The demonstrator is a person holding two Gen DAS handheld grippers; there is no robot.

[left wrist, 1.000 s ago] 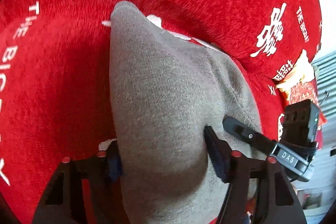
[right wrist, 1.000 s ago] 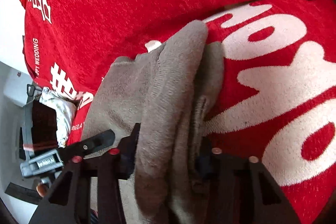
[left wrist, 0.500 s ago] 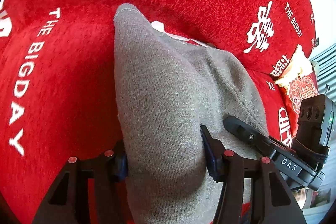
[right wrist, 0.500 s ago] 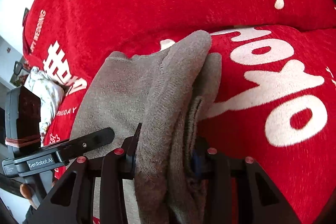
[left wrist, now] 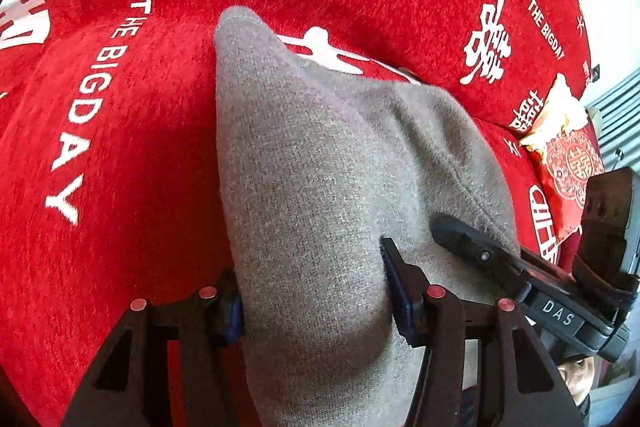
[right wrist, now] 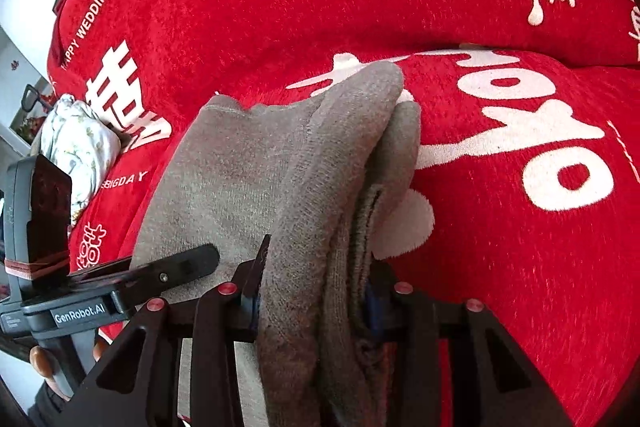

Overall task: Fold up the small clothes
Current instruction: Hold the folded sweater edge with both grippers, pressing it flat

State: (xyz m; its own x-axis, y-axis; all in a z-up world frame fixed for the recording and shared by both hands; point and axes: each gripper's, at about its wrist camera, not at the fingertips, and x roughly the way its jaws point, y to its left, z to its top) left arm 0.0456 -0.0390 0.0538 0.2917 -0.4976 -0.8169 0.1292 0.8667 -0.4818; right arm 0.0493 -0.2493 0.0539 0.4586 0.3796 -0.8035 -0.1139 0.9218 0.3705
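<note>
the grey knit garment (left wrist: pixel 320 187) is bunched and gathered between the two grippers, lifted above a red plush cover (left wrist: pixel 120 167) printed with white lettering and characters. in the left wrist view the left gripper (left wrist: pixel 316 291) points steeply downward, its two black fingers (left wrist: pixel 400 291) standing on either side of a thick fold of the cloth, pads pressed into it from left and right, so the tongs are clamped on the garment; over the last second they have been closing a little on that fold. the far end of the cloth rises to a rounded peak against the red cover. at the right of that view the right gripper (left wrist: pixel 472 247) reaches in against the same cloth. in the right wrist view the right gripper (right wrist: pixel 316 287) also tips steeply down, its jaws clamped on several stacked layers of the garment (right wrist: pixel 340 167), whose edges show as ridges running away from the camera. the left gripper (right wrist: pixel 176 267) shows at the left of that view, beside the cloth. a pale floral bundle (right wrist: pixel 76 143) lies on the cover at far left.
</note>
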